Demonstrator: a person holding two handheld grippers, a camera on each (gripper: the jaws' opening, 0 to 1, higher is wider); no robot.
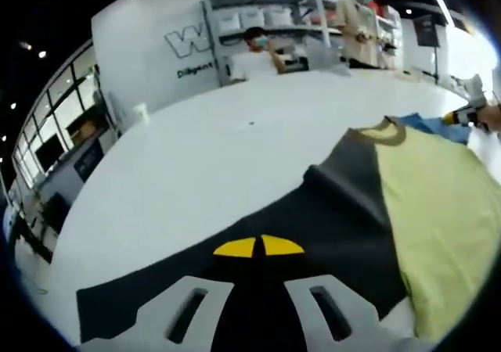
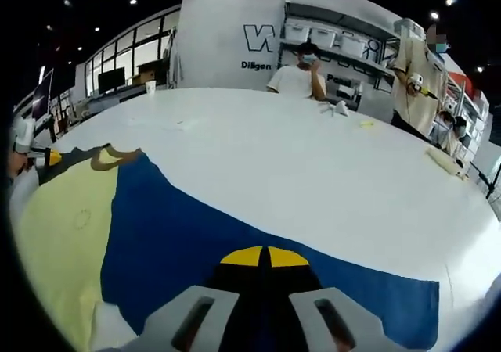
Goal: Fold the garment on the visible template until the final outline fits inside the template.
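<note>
In the left gripper view, the left gripper [image 1: 259, 246] sits at lower centre, its yellow-tipped jaws together over the dark sleeve [image 1: 235, 278] of a T-shirt [image 1: 438, 211]; whether cloth is pinched I cannot tell; the pale yellow body spreads to the lower right on a white table [image 1: 235, 141]. In the right gripper view, the yellow body lies lower left, the blue sleeve [image 2: 203, 235] runs across the bottom; the right gripper [image 2: 264, 256] rests on it, jaws together; a person [image 2: 301, 74] sits at upper centre.

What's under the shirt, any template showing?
The shirt lies on the white table. A light blue scrap peeks out beyond the collar; whether that is the template is unclear. Anything beneath the fabric is covered.
</note>
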